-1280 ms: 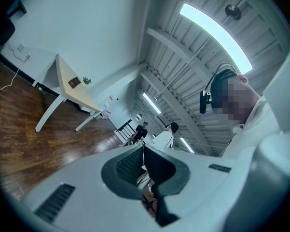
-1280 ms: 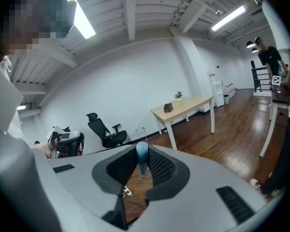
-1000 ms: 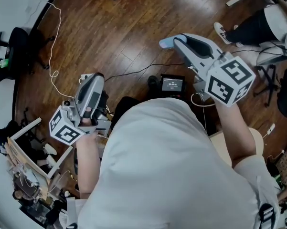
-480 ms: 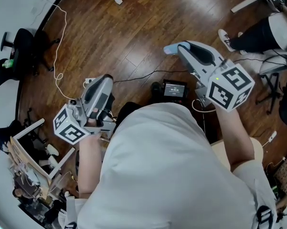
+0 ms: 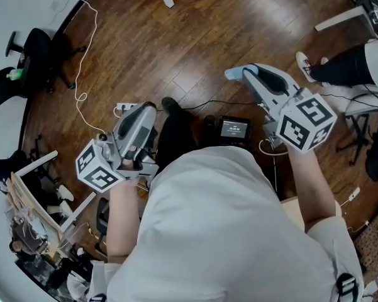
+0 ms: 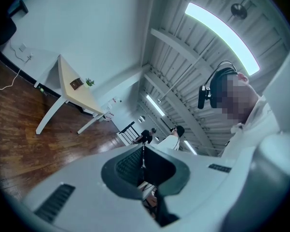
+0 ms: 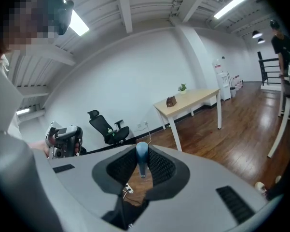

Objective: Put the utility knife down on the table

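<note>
Right gripper (image 7: pixel 142 161) is clamped on the utility knife (image 7: pixel 142 154). The blue body stands upright between the pads, and only a narrow part of it is pinched. In the head view the knife (image 5: pixel 233 73) pokes out of the right gripper (image 5: pixel 240 75) in the upper right of centre, over bare wood floor (image 5: pixel 176 36) with no table under it. Left gripper (image 6: pixel 144 154) has its jaws together with nothing between them, and sits low left of centre in the head view (image 5: pixel 148 109).

The only table (image 7: pixel 190 100) clearly in reach of the task shows centre right in the right gripper view, well apart from the knife. The put-down is judged not begun.

Risks:
- The grip looks small against the knife's length. A swing or jolt on the way could pivot it in the pads or drop it to the floor.
- Cannot tell whether the blade is out or which end leads, so a tip-first landing could scratch the tabletop or make the knife skid.
- Opening while the knife is above the surface, or near the table's edge, would let it bounce or fall off.
- The white cable (image 5: pixel 82 74) trails across the floor at upper left and is a trip hazard for the person carrying the knife.
- The left gripper is near the body and could be bumped on the way over.
</note>
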`<state>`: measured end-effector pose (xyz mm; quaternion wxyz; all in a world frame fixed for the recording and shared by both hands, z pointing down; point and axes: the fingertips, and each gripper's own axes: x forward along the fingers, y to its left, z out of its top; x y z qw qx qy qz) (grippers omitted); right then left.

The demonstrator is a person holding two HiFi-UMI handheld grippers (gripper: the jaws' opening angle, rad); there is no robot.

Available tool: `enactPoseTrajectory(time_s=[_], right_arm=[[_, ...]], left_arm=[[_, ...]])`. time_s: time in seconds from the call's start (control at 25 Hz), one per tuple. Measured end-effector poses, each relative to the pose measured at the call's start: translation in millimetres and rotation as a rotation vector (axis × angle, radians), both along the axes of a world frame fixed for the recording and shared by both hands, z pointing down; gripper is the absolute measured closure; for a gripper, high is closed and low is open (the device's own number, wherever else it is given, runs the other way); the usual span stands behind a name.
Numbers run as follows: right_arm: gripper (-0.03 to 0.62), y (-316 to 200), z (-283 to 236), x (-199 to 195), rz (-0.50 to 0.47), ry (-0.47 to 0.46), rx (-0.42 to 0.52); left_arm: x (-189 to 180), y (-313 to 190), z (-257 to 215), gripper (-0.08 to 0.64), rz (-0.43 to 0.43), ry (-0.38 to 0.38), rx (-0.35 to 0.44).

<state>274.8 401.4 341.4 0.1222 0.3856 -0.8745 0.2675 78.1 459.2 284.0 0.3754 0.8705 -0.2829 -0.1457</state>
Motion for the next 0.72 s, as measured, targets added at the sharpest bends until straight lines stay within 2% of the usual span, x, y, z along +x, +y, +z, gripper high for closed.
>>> enactPoseTrajectory(time_s=[0.12,0.24,0.44,0.72], right_arm=[[0.523,-17,-2,-19,-0.008,0.018,0.003],[0.523,-43,-2,-34,0.024,0.032,0.013],[0.523,-100,-1,-58,0.100,0.051,0.012],[0.523,-187,-19,-108,0.139,0.081,0.033]], left_arm=[[-15,-20,1,0.557,0.008,0.019,0.007],[-31,-50,7,0.557,0.039,0.035,0.004],[-58,-113,10,0.557,0.113,0.058,0.010],[-108,-205,5,0.557,0.179,0.067,0.009]])
